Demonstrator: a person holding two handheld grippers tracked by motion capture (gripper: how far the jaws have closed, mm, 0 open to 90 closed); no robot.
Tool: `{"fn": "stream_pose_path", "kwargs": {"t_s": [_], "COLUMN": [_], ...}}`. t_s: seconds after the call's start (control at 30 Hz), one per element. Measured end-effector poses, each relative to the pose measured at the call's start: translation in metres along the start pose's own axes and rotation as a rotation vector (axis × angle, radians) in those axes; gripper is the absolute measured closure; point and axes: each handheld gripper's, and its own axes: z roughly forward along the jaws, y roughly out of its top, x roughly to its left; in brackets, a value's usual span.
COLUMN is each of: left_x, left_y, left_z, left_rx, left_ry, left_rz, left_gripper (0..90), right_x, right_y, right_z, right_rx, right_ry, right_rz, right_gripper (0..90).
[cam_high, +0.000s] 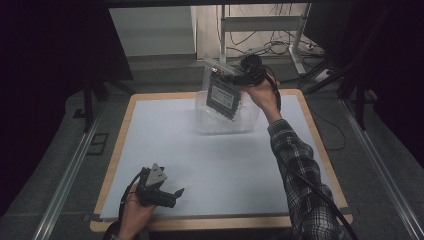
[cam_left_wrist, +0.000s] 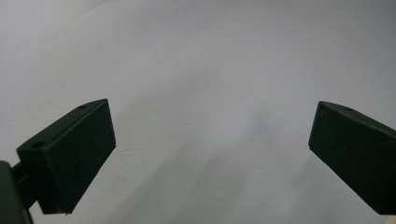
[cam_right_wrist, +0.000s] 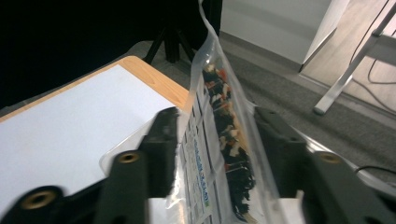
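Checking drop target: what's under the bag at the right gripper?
Below the bag is a clear plastic container on the table; the bag's lower end stands inside it. The container's floor is hidden behind the bag.

We can read no text anywhere here. The clear bag (cam_high: 223, 92) carries a dark label (cam_high: 222, 96) with a pale printed panel on its face, but in the high view the print is too small and blurred to make out. In the right gripper view we see the same label (cam_right_wrist: 198, 161) edge-on, with rows of pale boxes and a strip of blue-green characters, all too smeared to read. We find no brand, number or sign elsewhere.
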Motion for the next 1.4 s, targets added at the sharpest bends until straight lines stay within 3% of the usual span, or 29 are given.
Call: {"fn": "stream_pose_path", "kwargs": {"t_s": [0.03,0.23,0.5,0.7,0.83,1.1,1.4], "left_x": [0.000,0.000,0.001,0.005,0.008,0.006,0.007], "left_y": [0.000,0.000,-0.001,-0.001,-0.002,-0.001,-0.001], "left_z": [0.000,0.000,-0.002,-0.007,-0.007,-0.004,-0.006], "left_rx": [0.000,-0.001,-0.021,-0.086,-0.086,-0.067,-0.074], "left_ry": [0.001,0.006,0.011,-0.052,-0.070,-0.068,-0.096], "left_rz": [0.001,0.011,-0.006,-0.049,-0.073,-0.055,-0.090], "left_gripper": [0.1,0.0,0.0,0.0,0.0,0.0,0.0], "right_x": [0.000,0.000,0.002,0.002,0.002,0.006,0.013], "right_y": [0.000,0.000,0.002,0.001,-0.002,-0.006,-0.010], "right_z": [-0.001,-0.005,-0.013,-0.026,-0.031,-0.042,-0.057], "right_rx": [-0.010,-0.018,-0.010,-0.026,-0.021,-0.033,-0.044], "right_ry": [-0.002,0.000,0.004,0.012,0.018,0.034,0.047], "right_rz": [0.000,0.001,-0.046,-0.042,-0.042,-0.047,-0.063], "right_gripper": [40.9,30.0,26.2,21.7,19.4,16.5,14.7]}}
